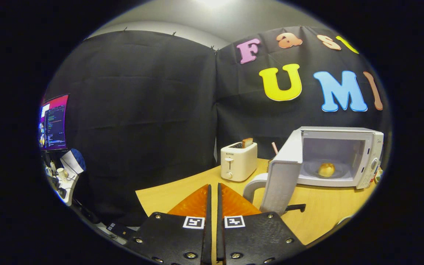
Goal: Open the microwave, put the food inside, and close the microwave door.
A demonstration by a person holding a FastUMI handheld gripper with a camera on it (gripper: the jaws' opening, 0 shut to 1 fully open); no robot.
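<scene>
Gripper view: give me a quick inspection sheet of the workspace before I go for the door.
Surface: light wooden tabletop, bare ahead of the tongs.
Job's things: white boxy microwave with its white door swung wide open; round golden bread roll sits on the glass turntable plate inside.
Clutter: white two-slot toaster with a brown toast slice sticking up, left of the microwave.
Grippers: tongs closed, holding nothing, short of the door.
Cables: nothing seen on the table.
Surroundings: lit computer monitor and a cluttered desk beyond the table's left side; black cloth wall behind.
</scene>
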